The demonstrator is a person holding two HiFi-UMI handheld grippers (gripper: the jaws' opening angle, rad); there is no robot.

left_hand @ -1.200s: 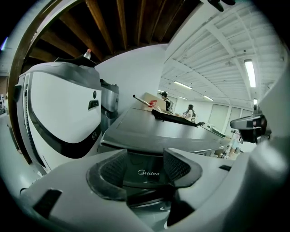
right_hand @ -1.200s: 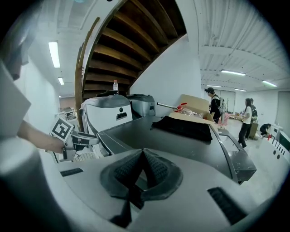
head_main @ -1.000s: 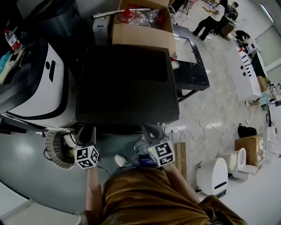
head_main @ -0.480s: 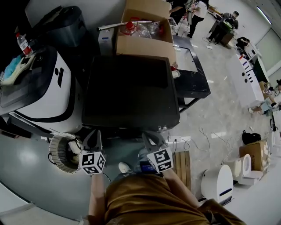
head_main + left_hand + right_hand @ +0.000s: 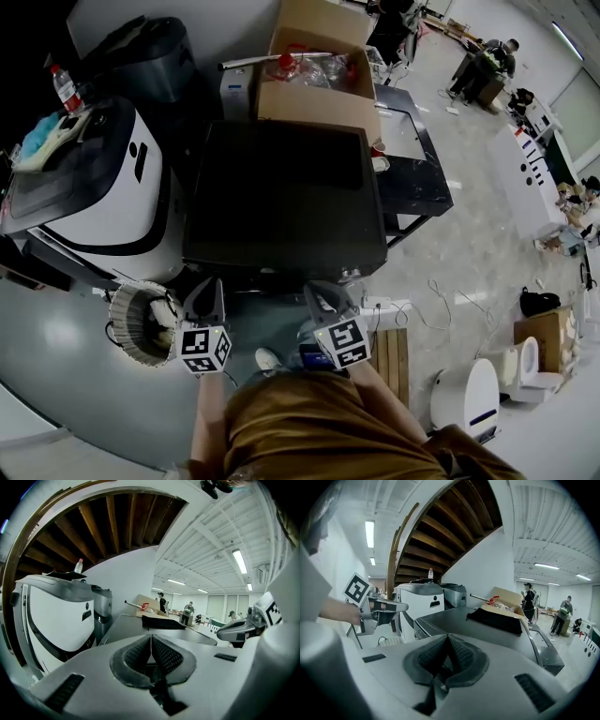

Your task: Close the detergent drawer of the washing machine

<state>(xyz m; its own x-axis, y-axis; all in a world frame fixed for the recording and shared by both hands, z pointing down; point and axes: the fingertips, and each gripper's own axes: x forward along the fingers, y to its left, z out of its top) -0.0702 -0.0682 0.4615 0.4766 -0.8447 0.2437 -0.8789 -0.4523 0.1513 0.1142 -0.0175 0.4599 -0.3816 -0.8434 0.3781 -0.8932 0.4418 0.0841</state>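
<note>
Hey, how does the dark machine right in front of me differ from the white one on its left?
Colour: the dark machine is black-grey all over, while the white machine has a white shell crossed by a curved dark band.
Shape: the dark machine is boxy with straight edges and a flat top, while the white machine has rounded corners and sides.
Both stand side by side on the floor.

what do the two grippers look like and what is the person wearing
The left gripper and the right gripper both have pale grey plastic bodies that narrow to two jaws lined with dark, textured pads. Each carries a white cube printed with black square markers. The person wears a brown garment.
</note>
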